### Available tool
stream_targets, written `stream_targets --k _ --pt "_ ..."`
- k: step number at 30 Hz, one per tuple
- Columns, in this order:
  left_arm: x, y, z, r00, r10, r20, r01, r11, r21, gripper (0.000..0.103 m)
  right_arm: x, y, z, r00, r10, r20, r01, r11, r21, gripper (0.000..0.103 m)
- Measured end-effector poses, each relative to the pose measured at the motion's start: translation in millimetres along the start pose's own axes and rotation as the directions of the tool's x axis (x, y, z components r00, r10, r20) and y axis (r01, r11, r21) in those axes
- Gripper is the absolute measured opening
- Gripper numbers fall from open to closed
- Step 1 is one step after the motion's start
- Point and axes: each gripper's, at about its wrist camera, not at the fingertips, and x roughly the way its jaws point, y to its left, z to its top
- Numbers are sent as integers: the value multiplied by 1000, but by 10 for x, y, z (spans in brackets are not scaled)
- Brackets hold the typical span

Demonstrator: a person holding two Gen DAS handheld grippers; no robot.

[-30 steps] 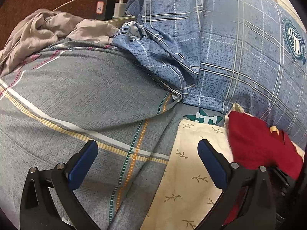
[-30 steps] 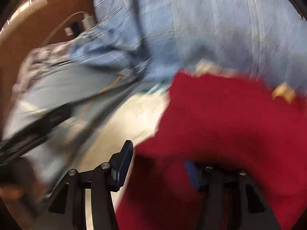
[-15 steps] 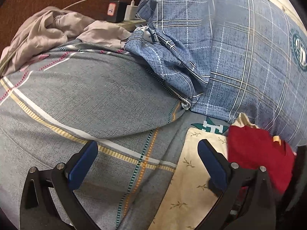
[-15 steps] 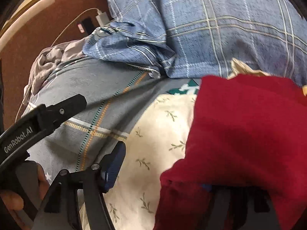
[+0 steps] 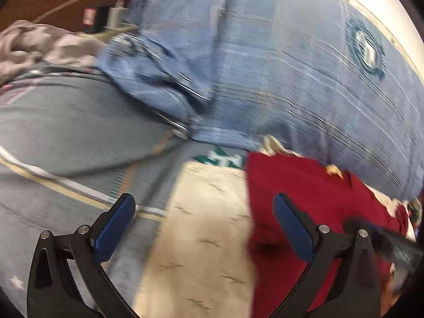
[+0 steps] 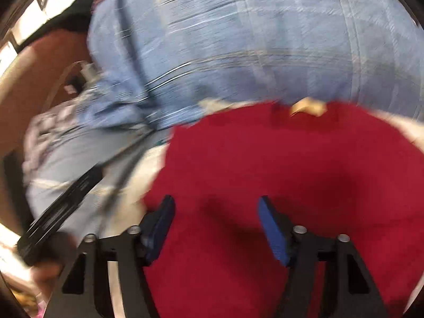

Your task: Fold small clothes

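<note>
A small red garment [image 5: 304, 201] lies on a cream leaf-print cloth [image 5: 201, 233] on the bed. In the right wrist view the red garment [image 6: 278, 175] fills the lower frame, with a tan label [image 6: 308, 109] at its far edge. My right gripper [image 6: 216, 228] is open just above the red fabric, with nothing between its blue pads. My left gripper [image 5: 204, 222] is open wide over the cream cloth, its right pad [image 5: 291, 228] over the red garment's left edge. Both views are motion-blurred.
A blue plaid quilt [image 5: 278, 61] is heaped behind the garment. A grey striped bedsheet [image 5: 66, 137] spreads to the left. A crumpled beige garment [image 5: 34, 45] and a charger with cable [image 5: 106, 18] lie at the far left. The left gripper's arm [image 6: 63, 206] shows in the right wrist view.
The red garment, draped over my right gripper's finger half a second ago, now lies flat beneath the open gripper. My left gripper has shifted right, nearer the red garment.
</note>
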Motion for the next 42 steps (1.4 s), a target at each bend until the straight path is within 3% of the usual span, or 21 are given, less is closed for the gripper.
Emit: stream_targets --k 2,6,8,10,13,16,19,29,33,38,42 --pt "78 -93 -31 1000 1 -22 0 1000 25 103 130 -38 57 996 -91 -23 90 996 -29 51" --pt "208 -177 -78 998 27 -58 -24 998 56 103 447 66 -26 991 -101 -92 95 993 -69 54" --pt "287 -209 -122 995 58 -85 -51 996 77 103 508 170 -68 986 -153 -65 144 981 -131 54" --pt "352 -221 -184 989 86 -123 -74 992 101 103 467 209 -55 986 -151 -68 140 979 -148 53" --pt "413 -195 -239 983 97 -157 -81 991 103 103 266 63 -58 992 -111 -65 104 990 -100 52" --pt "391 -150 -236 984 88 -157 -76 994 83 103 70 -163 -86 981 -194 -31 191 979 -76 54" --pt "270 -135 -223 987 91 -134 -81 993 82 103 51 -452 -135 968 -239 -77 239 971 -11 55" --pt "-454 -236 -187 999 50 -10 -48 991 122 103 -605 -614 -259 984 -180 -15 181 982 57 66" --pt "-438 -273 -150 1000 4 -26 -2 996 88 103 -857 -727 -335 984 -176 -17 177 982 72 69" --pt "-308 -398 -141 998 -60 -37 62 997 47 103 -1144 -928 -360 971 -236 32 232 968 96 72" --pt "-177 -535 -200 997 -50 -59 55 995 84 103 -1239 -1237 -384 951 -305 43 295 943 152 72"
